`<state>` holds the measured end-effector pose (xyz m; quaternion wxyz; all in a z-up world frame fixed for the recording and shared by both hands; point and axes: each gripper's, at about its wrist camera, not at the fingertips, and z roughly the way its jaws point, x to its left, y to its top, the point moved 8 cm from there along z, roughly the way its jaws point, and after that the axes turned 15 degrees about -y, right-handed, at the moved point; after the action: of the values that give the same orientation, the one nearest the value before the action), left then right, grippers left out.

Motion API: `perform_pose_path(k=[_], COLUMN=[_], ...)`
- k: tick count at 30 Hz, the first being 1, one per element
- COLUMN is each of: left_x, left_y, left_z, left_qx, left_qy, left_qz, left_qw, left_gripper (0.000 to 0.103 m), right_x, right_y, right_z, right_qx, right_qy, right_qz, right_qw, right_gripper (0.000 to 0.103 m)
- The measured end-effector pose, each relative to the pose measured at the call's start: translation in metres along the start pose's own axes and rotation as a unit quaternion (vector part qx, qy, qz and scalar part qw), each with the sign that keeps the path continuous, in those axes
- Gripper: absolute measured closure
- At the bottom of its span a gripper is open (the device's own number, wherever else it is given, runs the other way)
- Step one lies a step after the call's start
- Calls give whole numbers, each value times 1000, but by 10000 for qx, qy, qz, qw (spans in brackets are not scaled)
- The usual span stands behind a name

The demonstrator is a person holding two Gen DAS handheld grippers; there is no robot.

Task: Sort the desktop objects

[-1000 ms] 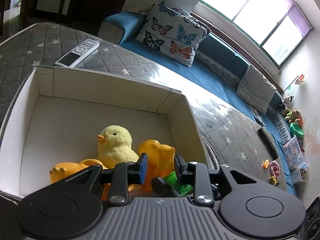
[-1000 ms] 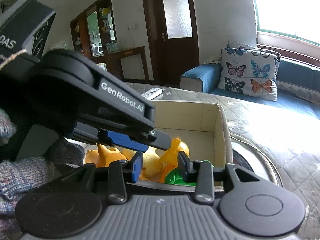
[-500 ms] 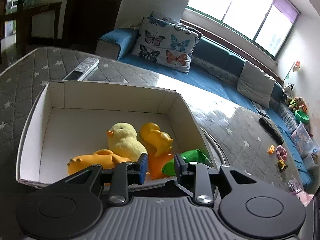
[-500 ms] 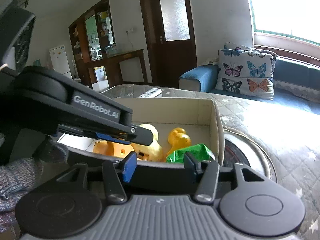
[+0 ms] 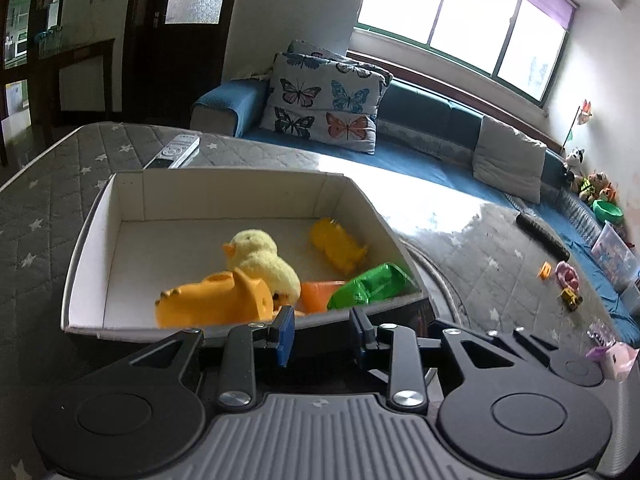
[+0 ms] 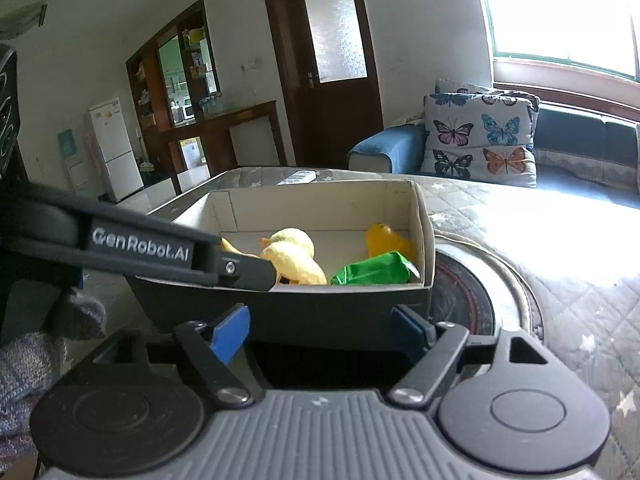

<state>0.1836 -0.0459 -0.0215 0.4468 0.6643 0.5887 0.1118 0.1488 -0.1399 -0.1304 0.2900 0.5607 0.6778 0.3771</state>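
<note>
A white cardboard box (image 5: 132, 196) (image 6: 418, 216) stands on the grey quilted table. In it lie a fluffy yellow chick (image 5: 256, 258) (image 6: 294, 254), an orange toy (image 5: 216, 300), a yellow rubber duck (image 5: 340, 246) (image 6: 386, 238), an orange cup (image 5: 318, 294) and a green packet (image 5: 370, 284) (image 6: 374, 270). My left gripper (image 5: 322, 334) is open and empty, just short of the box's near wall. My right gripper (image 6: 320, 334) is open wide and empty, below and in front of the box. The left gripper's arm (image 6: 140, 246) crosses the right wrist view.
A white remote (image 5: 174, 152) lies on the table behind the box. A dark remote (image 5: 542, 236) and small toys (image 5: 566, 276) lie at the right. A round stove plate (image 6: 472, 292) sits right of the box. A blue sofa with butterfly pillows (image 5: 324, 104) is behind.
Both grippers have pulled back and away from the box, so more of the box shows. The right gripper's jaws have opened wider. The green packet now lies in the box.
</note>
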Motion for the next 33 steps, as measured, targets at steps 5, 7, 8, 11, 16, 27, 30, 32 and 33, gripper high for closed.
perform_pose_path(k=[5, 7, 8, 11, 16, 27, 30, 32, 33], left_x=[-2, -4, -5, -7, -7, 1, 1, 3, 4], left_y=[-10, -14, -16, -22, -32, -55, -59, -62, -63], left_z=[-8, -11, -13, -18, -25, -37, -39, -40, -40], left_qx=[6, 4, 5, 29, 78, 203, 227, 256, 268], left_qy=[32, 43, 48, 27, 58, 374, 425, 447, 454], left_qz=[14, 43, 57, 117, 127, 171, 231, 243, 239], left_qw=[10000, 10000, 10000, 9999, 9999, 9990, 9986, 9984, 9983], left_gripper=[70, 69, 68, 68, 68, 68, 69, 69, 69], right_x=[1, 2, 3, 6, 11, 13, 16, 17, 18], right_y=[-6, -9, -11, -14, -22, -37, -43, -47, -49], right_z=[-8, -11, -13, -17, -25, -38, -39, -38, -38], right_qx=[-21, -28, -33, -44, -48, 23, 31, 66, 89], right_qy=[-35, -43, -51, -51, -113, -419, -461, -461, -468], right_qz=[16, 7, -5, -42, -79, -14, -20, 23, 46], right_qw=[10000, 10000, 10000, 10000, 9999, 9991, 9989, 9989, 9989], right_gripper=[17, 14, 13, 10, 1, 0, 0, 0, 0])
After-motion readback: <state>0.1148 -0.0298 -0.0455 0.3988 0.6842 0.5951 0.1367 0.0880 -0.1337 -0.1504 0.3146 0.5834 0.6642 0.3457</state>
